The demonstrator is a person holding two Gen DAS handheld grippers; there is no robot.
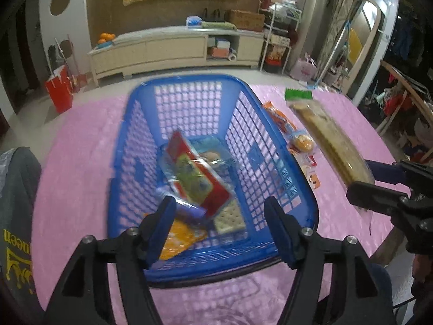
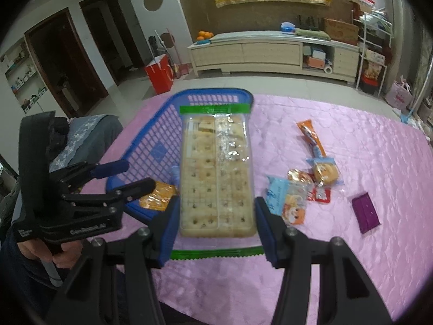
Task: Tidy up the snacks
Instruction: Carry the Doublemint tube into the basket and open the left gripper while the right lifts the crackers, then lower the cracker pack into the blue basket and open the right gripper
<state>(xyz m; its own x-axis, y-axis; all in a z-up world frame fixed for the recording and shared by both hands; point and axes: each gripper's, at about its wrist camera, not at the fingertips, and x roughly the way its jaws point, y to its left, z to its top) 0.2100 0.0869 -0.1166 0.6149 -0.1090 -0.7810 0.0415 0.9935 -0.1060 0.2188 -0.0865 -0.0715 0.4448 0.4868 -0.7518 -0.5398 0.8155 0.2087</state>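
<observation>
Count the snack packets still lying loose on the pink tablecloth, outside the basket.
5, possibly more hidden: orange stick packet, round bun packet, gold-wrapped packet with a red one beside it, blue-and-white cartoon packet, purple packet farthest right.

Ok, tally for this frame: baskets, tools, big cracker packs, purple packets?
blue basket: 1
tools: 2 (left tool, right tool)
cracker pack, gripped by the right tool: 1
purple packet on the cloth: 1
Total: 5

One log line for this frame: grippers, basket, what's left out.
left gripper: open over basket | right gripper: shut on cracker pack | small snacks: on tablecloth
</observation>
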